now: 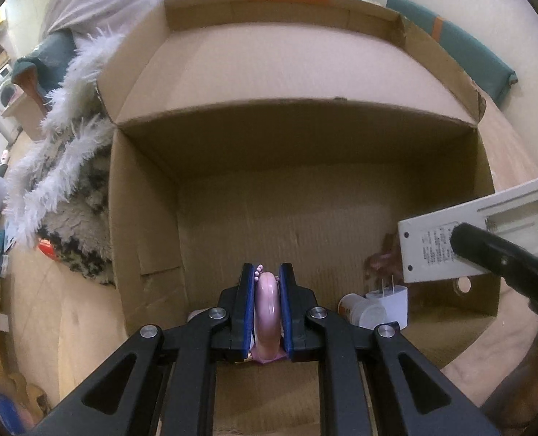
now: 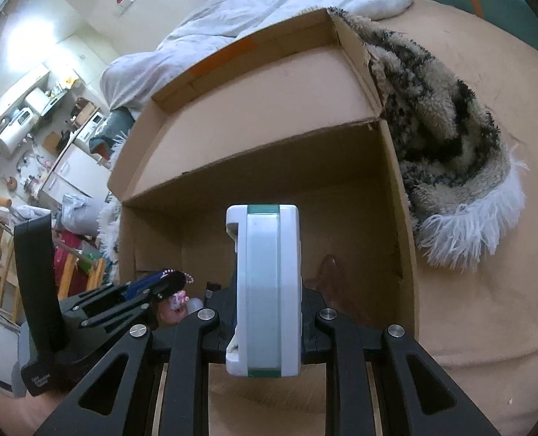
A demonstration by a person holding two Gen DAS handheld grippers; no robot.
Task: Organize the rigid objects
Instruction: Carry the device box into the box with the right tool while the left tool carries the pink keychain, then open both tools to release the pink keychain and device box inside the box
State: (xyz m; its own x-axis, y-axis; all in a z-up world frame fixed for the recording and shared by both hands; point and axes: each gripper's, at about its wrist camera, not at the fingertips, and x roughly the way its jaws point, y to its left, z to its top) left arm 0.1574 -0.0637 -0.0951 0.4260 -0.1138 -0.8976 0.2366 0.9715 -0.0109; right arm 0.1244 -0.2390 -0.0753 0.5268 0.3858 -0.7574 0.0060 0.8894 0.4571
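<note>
Left gripper (image 1: pixel 267 279): its blue-padded fingers (image 1: pixel 248 301) are pressed in on a pink ring (image 1: pixel 267 305) held edge-on between them, above the near part of the box floor. Small pink beads show at the ring's far end.
Right gripper (image 2: pixel 263 290): closed around a white device (image 2: pixel 265 290), gripped by its flat faces so that its own camera sees only the narrow edge, with a pale band and green strips at top and bottom.
Left view only: the white device (image 1: pixel 476 229) shows its back, with a printed label, screw holes and an open battery bay; the right gripper's black finger (image 1: pixel 501 258) crosses it. The device hangs over the right side of the box.
Right view only: the left gripper (image 2: pixel 174 279) appears from the side at lower left, low inside the box, with the beads at its tip.
Cardboard box (image 1: pixel 305 138): open, flaps up, standing on a tan bed cover (image 2: pixel 486 290).
Inside the box: a white plug adapter (image 1: pixel 387 299) with prongs up, touching a small white jar (image 1: pixel 363 312) lying on its side; both in the near right corner, seen in the left view only.
Beside the box: a shaggy black-and-white blanket (image 2: pixel 443 138) with a white fringe, touching the box wall.
Behind: a crumpled grey quilt (image 2: pixel 269 11).
</note>
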